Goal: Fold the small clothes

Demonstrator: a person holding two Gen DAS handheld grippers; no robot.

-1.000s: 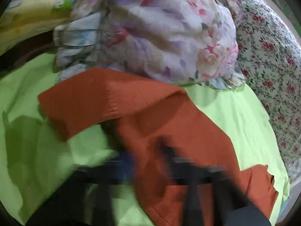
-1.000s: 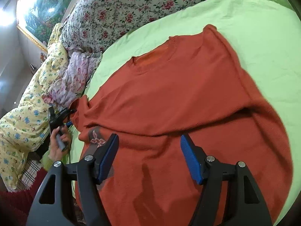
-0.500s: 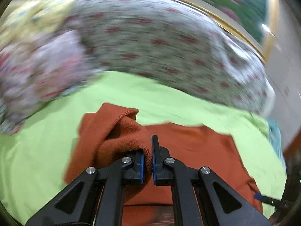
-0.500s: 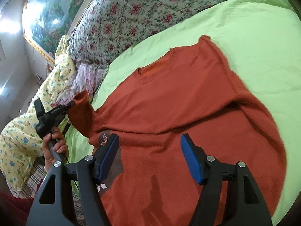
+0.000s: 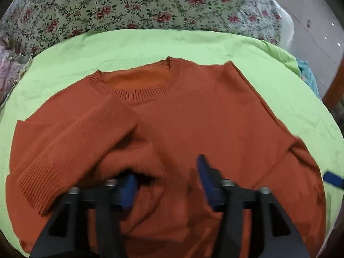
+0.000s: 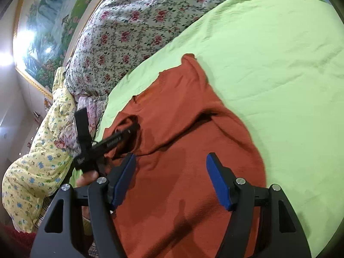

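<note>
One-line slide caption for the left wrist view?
Open left tool above an orange sweater on green bedding, one sleeve folded across its front.

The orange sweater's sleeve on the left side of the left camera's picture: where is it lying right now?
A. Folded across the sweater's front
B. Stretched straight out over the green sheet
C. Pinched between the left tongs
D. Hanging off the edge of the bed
A: in the left wrist view the sleeve lies folded over the sweater, and the left tongs are open and empty.

sweater (image 5: 193,129): 1 | hand-held gripper (image 5: 165,182): 2 | green sheet (image 5: 129,47): 1 | floral quilt (image 5: 129,4): 1
</note>
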